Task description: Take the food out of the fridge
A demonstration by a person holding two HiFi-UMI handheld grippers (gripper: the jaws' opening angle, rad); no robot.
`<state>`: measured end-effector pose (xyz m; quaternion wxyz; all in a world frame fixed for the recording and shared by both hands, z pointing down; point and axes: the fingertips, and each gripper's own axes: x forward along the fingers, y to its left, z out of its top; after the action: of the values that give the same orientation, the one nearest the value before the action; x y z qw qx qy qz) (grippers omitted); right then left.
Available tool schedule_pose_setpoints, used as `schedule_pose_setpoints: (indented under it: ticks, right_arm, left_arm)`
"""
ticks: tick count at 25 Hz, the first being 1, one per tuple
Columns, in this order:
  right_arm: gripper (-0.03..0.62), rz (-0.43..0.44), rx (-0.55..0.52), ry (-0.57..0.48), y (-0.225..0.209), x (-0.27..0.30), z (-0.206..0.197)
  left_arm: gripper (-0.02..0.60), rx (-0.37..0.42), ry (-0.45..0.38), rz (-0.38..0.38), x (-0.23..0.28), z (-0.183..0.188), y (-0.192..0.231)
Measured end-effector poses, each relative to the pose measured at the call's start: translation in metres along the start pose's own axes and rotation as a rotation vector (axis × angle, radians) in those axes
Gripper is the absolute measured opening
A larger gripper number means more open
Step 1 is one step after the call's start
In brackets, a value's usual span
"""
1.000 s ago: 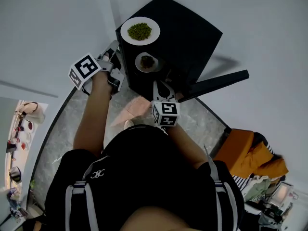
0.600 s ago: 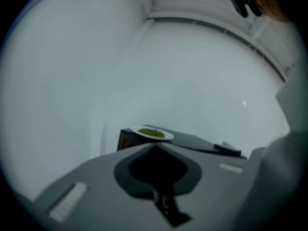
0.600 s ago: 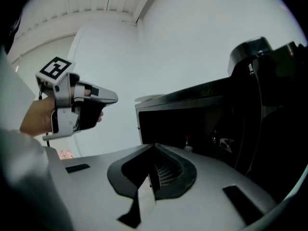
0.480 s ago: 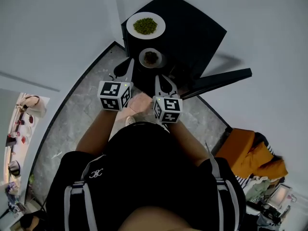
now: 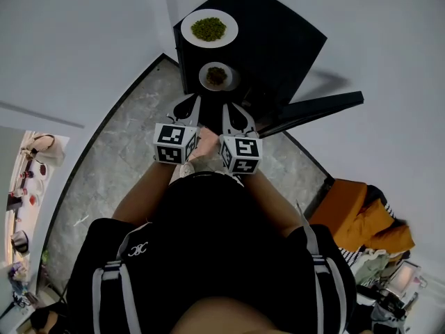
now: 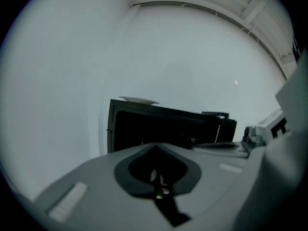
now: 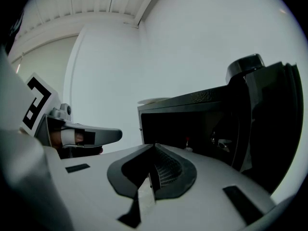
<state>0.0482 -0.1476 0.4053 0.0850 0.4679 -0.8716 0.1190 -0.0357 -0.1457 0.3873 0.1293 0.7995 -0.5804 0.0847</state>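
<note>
The black fridge (image 5: 274, 37) stands in the corner where two white walls (image 5: 83, 40) meet, its back and left side close to them. Its door (image 5: 316, 110) is swung wide open to the right, and the door's free edge reaches out over the grey floor (image 5: 122, 145).

On the fridge's top, at the front left corner, lies a big plate (image 5: 209, 28) with green food. A small plate (image 5: 216, 76) with darker food sits lower, in the open front near its left edge, as it seems on a shelf.

Both grippers point at this opening, side by side and apart from the fridge. The left gripper (image 5: 193, 103) has its jaws pressed together with nothing between them. The right gripper (image 5: 231, 111) is the same, closed and empty. It is just left of the open door. A strip of floor shows between the jaw tips and the fridge's front edge, and more floor lies to the left along the wall. An orange cloth (image 5: 361, 218) lies by the right wall, well apart.

The head view alone shows the food. In the left gripper view the left gripper (image 6: 155, 170) faces the fridge (image 6: 163, 129), and the big plate (image 6: 137, 99) shows only as a thin rim. The right gripper view, over the right gripper (image 7: 154, 165), shows the fridge (image 7: 192, 121), its inside too dark to read. It also shows the door (image 7: 269, 129) on edge and the left gripper (image 7: 82, 136) at its left.
</note>
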Motion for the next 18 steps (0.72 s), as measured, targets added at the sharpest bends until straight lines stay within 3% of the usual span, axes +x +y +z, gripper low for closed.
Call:
schedule_pose_setpoints:
  ticks: [9,12,14,16,18]
  right_arm:
    - [0.002,0.001,0.003,0.014,0.005,-0.001,-0.005]
    - [0.002,0.001,0.002,0.024,0.006,-0.001,-0.007]
    - [0.002,0.0,0.001,0.036,0.007,0.0,-0.011]
    - [0.002,-0.004,0.0,0.05,0.008,0.001,-0.016]
    - [0.002,-0.012,0.0,0.063,0.007,0.003,-0.019]
  left_arm:
    - [0.002,-0.057,0.02,-0.016,-0.001,-0.012,-0.001]
    - [0.002,-0.111,0.04,-0.019,0.002,-0.022,0.004]
    - [0.002,-0.203,0.061,-0.041,0.007,-0.032,0.008]
    - [0.002,-0.341,0.085,-0.073,0.014,-0.046,0.013]
    - [0.043,-0.491,0.102,-0.096,0.023,-0.06,0.021]
